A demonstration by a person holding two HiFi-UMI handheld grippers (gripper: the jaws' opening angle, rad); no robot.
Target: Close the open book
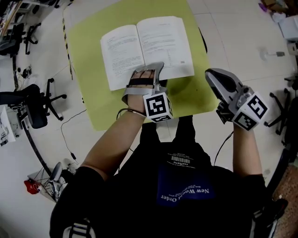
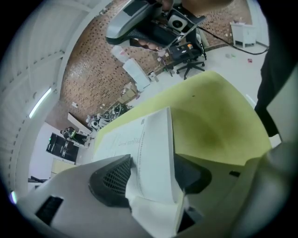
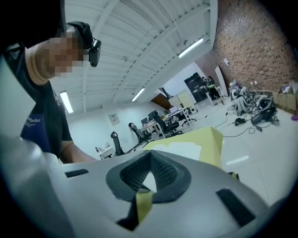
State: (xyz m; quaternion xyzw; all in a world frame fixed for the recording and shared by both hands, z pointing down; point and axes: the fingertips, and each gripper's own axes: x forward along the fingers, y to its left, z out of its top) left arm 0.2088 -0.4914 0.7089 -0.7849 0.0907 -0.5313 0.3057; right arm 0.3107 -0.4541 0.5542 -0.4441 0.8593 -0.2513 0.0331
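Observation:
An open book (image 1: 144, 46) lies flat on the yellow-green table (image 1: 93, 56), its white pages facing up. My left gripper (image 1: 149, 74) is at the book's near edge, just right of the spine. In the left gripper view the right-hand stack of pages (image 2: 156, 148) stands between the two pads, and my left gripper (image 2: 153, 162) is shut on it: one pad on the printed page, the other against the stack's outer side. My right gripper (image 1: 212, 76) hovers off the table's near right corner, away from the book. In its own view my right gripper (image 3: 150, 155) is shut on nothing.
Black office chairs (image 1: 32, 102) and loose cables stand on the white floor to the left. Boxes and clutter (image 1: 279, 14) sit at the far right. The person's torso fills the lower middle of the head view. My right gripper (image 2: 135, 23) shows high in the left gripper view.

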